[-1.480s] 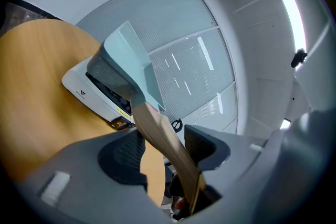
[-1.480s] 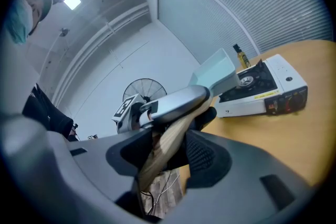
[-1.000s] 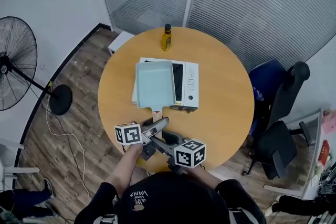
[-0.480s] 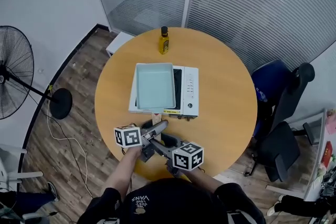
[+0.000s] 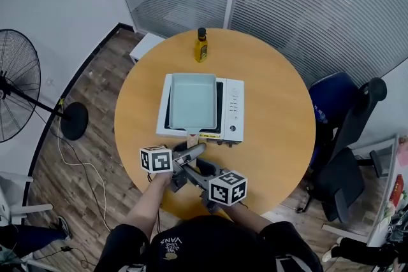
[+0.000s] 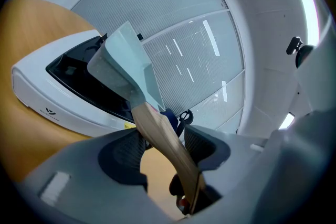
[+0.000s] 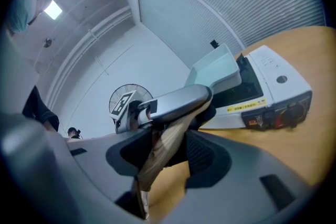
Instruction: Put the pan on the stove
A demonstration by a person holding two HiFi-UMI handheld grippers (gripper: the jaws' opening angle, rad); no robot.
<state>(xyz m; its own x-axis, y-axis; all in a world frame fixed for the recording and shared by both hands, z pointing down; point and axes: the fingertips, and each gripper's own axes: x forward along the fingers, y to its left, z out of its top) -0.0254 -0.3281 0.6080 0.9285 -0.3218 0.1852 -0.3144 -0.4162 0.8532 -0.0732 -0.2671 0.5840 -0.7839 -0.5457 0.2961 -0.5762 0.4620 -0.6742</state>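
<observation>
A pale blue-green rectangular pan (image 5: 193, 100) lies over the dark burner area of the white portable stove (image 5: 233, 108) on the round wooden table (image 5: 274, 105). Its wooden handle (image 5: 191, 137) points toward me. My left gripper (image 5: 191, 151) is shut on that handle (image 6: 157, 131), with the pan (image 6: 123, 60) and the stove (image 6: 47, 97) ahead of it. My right gripper (image 5: 196, 168) grips the same handle (image 7: 167, 144) just behind the left one. The right gripper view shows the left gripper's finger (image 7: 176, 101) across the handle, and the pan (image 7: 216, 71) on the stove (image 7: 278, 86) beyond.
A yellow oil bottle (image 5: 201, 45) stands at the table's far edge. A floor fan (image 5: 16, 89) stands to the left and an office chair (image 5: 344, 137) to the right. Glass walls with blinds close off the back.
Both grippers have carried the pan forward and down; it overhung the stove's left side before and now sits squarely over the burner area.
</observation>
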